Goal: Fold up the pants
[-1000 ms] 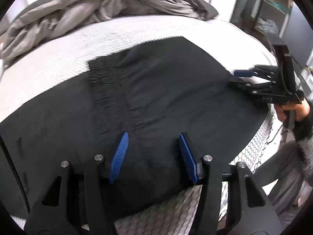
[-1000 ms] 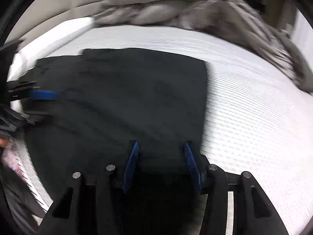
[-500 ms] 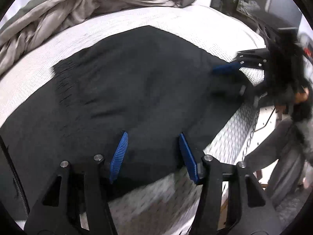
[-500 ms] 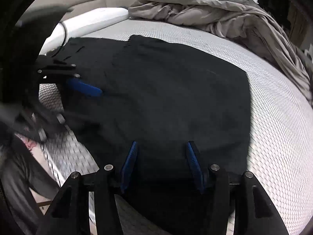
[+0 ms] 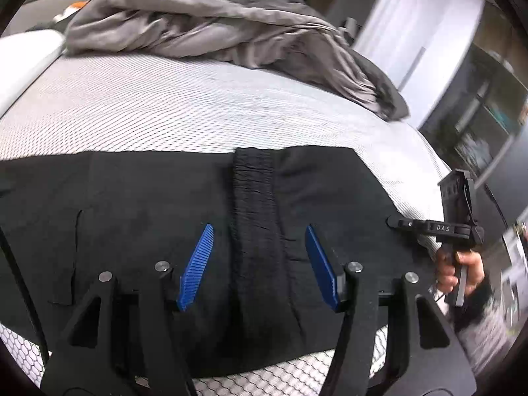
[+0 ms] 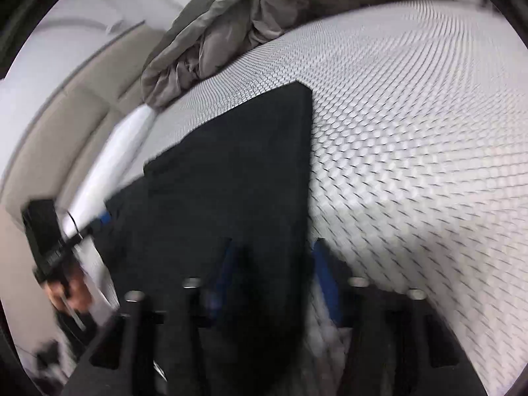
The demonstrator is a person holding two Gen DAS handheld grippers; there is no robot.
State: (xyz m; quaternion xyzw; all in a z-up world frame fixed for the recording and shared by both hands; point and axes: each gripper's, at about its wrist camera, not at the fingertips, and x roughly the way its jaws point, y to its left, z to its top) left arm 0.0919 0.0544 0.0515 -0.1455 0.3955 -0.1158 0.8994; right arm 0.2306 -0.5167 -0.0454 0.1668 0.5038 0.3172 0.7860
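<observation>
Black soft fabric pants [image 5: 184, 198], partly folded, flat on white honeycomb-mesh mattress [image 5: 165, 105], spread ahead of both claws.

Left claw [image 5: 259, 264]: blue pads apart, straddling ribbed black waistband [image 5: 255, 217], gripping nothing.

Right claw [image 6: 277, 274]: jaws just closing over pants' right edge; view blurred, cannot tell if cloth pinched.

Risks:
- catching top layer only, fold splitting on lift
- snagging mesh along with cloth
- one-sided pull skewing edges

Crumpled grey duvet [image 5: 211, 23] far beyond pads.

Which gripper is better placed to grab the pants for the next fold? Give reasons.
Right. The right gripper straddles the edge of the pants, and its jaws have just been closing around it, though blur hides any grip. The left gripper hangs open above the waistband, mid-cloth.
</observation>
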